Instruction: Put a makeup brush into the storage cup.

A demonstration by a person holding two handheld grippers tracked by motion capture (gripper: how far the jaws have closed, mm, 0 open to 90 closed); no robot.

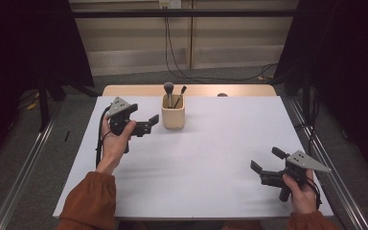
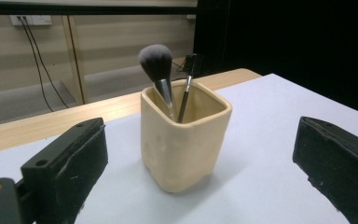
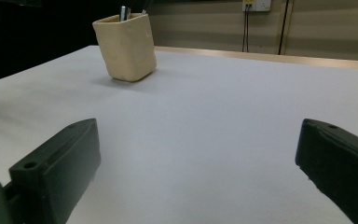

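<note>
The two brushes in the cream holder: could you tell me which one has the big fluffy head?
It is the powder brush with the silver ferrule, on the left in the left gripper view. The thin black brush beside it in the holder has only a small, narrow tip.

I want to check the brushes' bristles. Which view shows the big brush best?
The left gripper view: the big brush stands close in the cup, head sharp. The high view shows it small; the right gripper view shows its ferrule at the rim.

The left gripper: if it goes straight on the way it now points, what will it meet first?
Most likely the cup. It stands centred between the open jaws of the left gripper, close ahead, with two brushes inside. How much gap remains is hard to judge.
</note>
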